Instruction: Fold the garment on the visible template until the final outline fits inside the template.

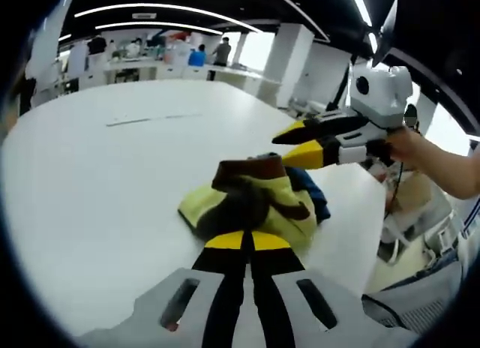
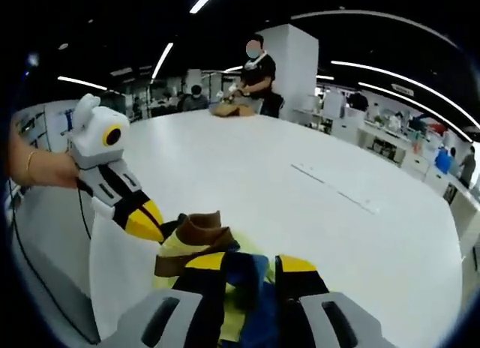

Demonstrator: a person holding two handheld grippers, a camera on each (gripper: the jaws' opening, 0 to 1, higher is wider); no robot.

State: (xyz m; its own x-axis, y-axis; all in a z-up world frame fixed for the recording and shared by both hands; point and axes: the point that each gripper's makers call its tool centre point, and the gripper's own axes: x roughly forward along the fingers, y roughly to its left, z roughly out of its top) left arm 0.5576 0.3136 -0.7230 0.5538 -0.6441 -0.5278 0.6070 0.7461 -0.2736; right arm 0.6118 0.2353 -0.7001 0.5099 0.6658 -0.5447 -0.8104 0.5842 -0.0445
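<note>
A crumpled garment in yellow, brown and blue lies bunched on the white table, near its edge. My left gripper has its jaws nearly together at the near yellow edge of the bundle and looks shut on it. Entering from the right, my right gripper hovers just above the brown top of the garment, jaws apart. In the right gripper view, the right gripper stands open over the garment, with blue and yellow cloth showing between its jaws. The left gripper meets the bundle's left edge.
A thin straight mark runs across the far tabletop. The table edge drops off close beside the garment, with chairs beyond. A hand holds the right gripper. A person sits at the table's far end.
</note>
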